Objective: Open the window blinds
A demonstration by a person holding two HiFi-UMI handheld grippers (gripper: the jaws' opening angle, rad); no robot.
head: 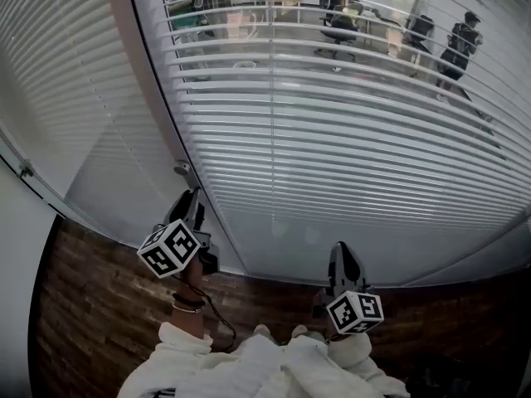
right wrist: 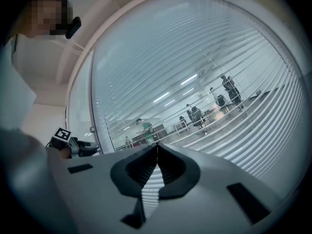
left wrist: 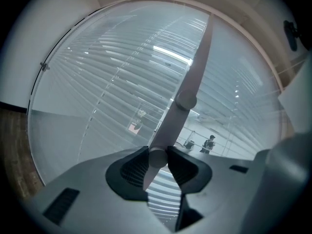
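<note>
White slatted window blinds (head: 332, 139) hang behind glass, their slats tilted enough that an office shows through. In the left gripper view a pale tilt wand (left wrist: 192, 77) with a round knob runs down across the blinds (left wrist: 97, 82). My left gripper (left wrist: 157, 156) is shut on its lower end. In the head view the left gripper (head: 192, 196) is up at the window post. My right gripper (head: 342, 251) is held low in front of the glass. Its jaws (right wrist: 157, 147) meet with nothing between them, facing the blinds (right wrist: 204, 57).
A pale window post (head: 141, 81) divides the two glazed panels. Below the glass runs a dark wood-grain surface (head: 91, 313). White sleeves (head: 265, 363) fill the bottom edge. Beyond the glass are people and office chairs (head: 456, 44).
</note>
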